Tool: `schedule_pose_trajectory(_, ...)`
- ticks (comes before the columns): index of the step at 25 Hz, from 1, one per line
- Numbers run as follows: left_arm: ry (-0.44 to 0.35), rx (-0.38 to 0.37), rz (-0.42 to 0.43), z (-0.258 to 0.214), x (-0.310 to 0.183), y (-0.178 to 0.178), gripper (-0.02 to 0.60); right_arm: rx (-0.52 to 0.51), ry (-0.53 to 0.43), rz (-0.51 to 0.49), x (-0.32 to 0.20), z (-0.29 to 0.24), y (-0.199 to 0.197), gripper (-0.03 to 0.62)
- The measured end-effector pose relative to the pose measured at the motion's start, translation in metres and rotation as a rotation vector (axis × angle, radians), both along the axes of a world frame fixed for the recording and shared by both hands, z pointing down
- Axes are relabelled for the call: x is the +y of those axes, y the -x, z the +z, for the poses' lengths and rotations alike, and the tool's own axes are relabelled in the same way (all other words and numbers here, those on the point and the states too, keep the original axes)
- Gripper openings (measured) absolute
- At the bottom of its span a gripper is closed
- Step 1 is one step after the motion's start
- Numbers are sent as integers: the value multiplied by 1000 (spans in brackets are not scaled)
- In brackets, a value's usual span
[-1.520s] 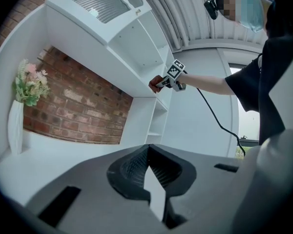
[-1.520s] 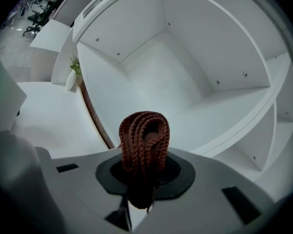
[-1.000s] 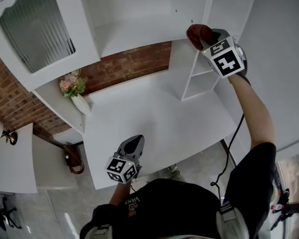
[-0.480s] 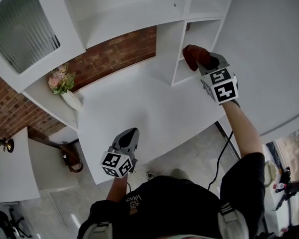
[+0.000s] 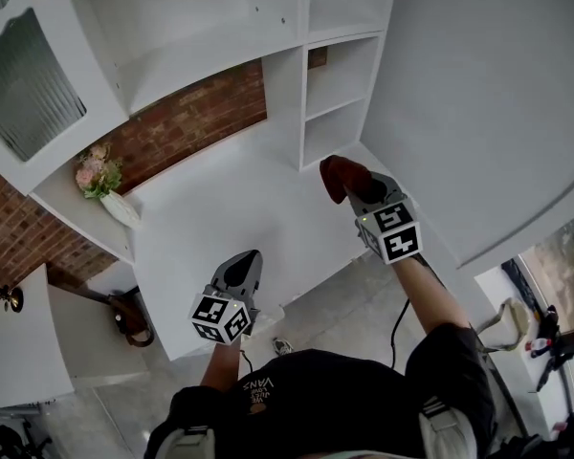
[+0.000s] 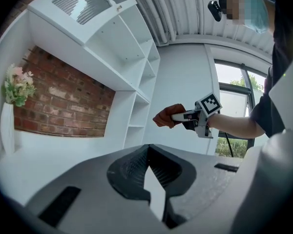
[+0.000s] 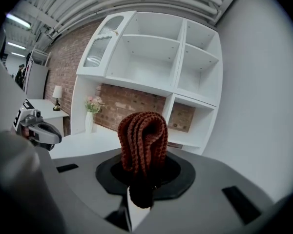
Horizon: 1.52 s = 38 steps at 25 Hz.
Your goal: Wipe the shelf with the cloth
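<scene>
My right gripper [image 5: 350, 188] is shut on a folded rust-brown knitted cloth [image 5: 337, 172], held in the air over the right end of the white desk [image 5: 220, 208], below and in front of the small cubbies of the white shelf unit [image 5: 333, 103]. In the right gripper view the cloth [image 7: 142, 139] stands bunched up out of the jaws, with the shelf unit [image 7: 151, 57] behind it. My left gripper [image 5: 251, 258] hangs low by the desk's front edge, shut and holding nothing. The left gripper view shows the cloth [image 6: 164, 117] off to the right, away from the shelves.
A vase of pink flowers [image 5: 100, 175] stands at the desk's left end. A ribbed glass cabinet door [image 5: 29, 94] is at the upper left. A brick wall [image 5: 191, 122] backs the desk. A white wall [image 5: 478, 113] closes the right side. A side table with a lamp [image 5: 10, 297] stands further left.
My right gripper has come down with the cloth from the upper shelf edge to just above the desk's right end. The left gripper has hardly moved.
</scene>
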<state>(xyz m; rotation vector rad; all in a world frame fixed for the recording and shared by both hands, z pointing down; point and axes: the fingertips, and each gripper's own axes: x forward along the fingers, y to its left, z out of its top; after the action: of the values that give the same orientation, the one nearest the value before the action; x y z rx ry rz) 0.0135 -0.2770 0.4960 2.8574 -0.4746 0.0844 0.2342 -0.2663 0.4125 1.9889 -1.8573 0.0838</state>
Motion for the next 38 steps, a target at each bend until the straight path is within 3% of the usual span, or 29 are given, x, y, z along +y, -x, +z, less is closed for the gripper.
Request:
schedule_pose_trajectory(10,-17,-15,28,-8,96,-28,5,-95,-7,18,136,34,6,71)
schedule_pose_trajectory(20,-6,-16,-1,0,196,-15,5,-304,-55,50,249,79,39,69)
schedule_pose_trajectory(29,-24,-53,-9,5,255,0,5,-456,-65,113,319,112,61,70)
schedule_pose_trajectory(38,-16,-79,-24,18,286,12,5,-470,-62,134,362,123,65,71)
